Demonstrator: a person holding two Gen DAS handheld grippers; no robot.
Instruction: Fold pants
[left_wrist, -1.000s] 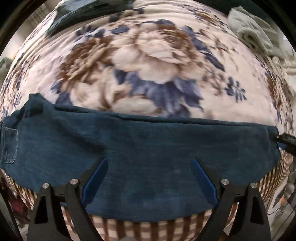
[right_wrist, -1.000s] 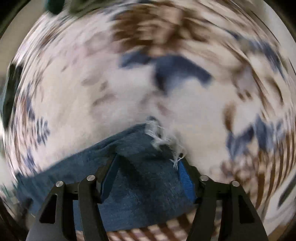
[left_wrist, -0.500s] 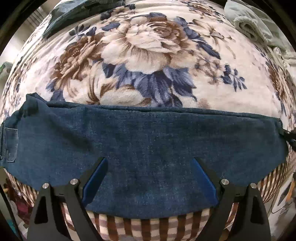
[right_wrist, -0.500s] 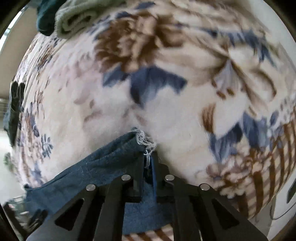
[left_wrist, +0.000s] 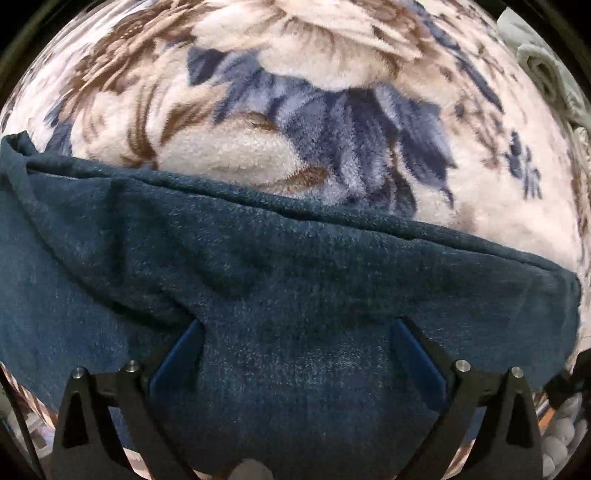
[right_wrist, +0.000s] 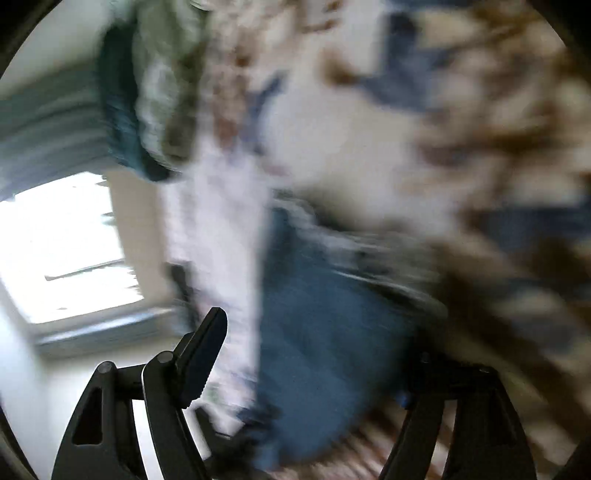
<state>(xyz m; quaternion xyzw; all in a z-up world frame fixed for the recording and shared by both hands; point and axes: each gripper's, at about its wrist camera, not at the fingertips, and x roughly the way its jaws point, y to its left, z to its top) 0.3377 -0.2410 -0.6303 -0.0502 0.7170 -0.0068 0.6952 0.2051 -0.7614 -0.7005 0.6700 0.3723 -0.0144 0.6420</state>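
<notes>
1. The left wrist view is sharp and evenly lit; the blanket (left_wrist: 332, 92) bulges with fisheye curve, dark at the corners.
2. The right wrist view is heavily motion-blurred; the window (right_wrist: 62, 251) glares blown-out white.

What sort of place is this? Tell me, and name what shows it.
Most likely a bedroom at home, with the work done on a bed. A plush floral blanket covers the surface, dark denim pants lie spread across it, rolled towels sit at its edge, and a bright window shows beside it.
</notes>
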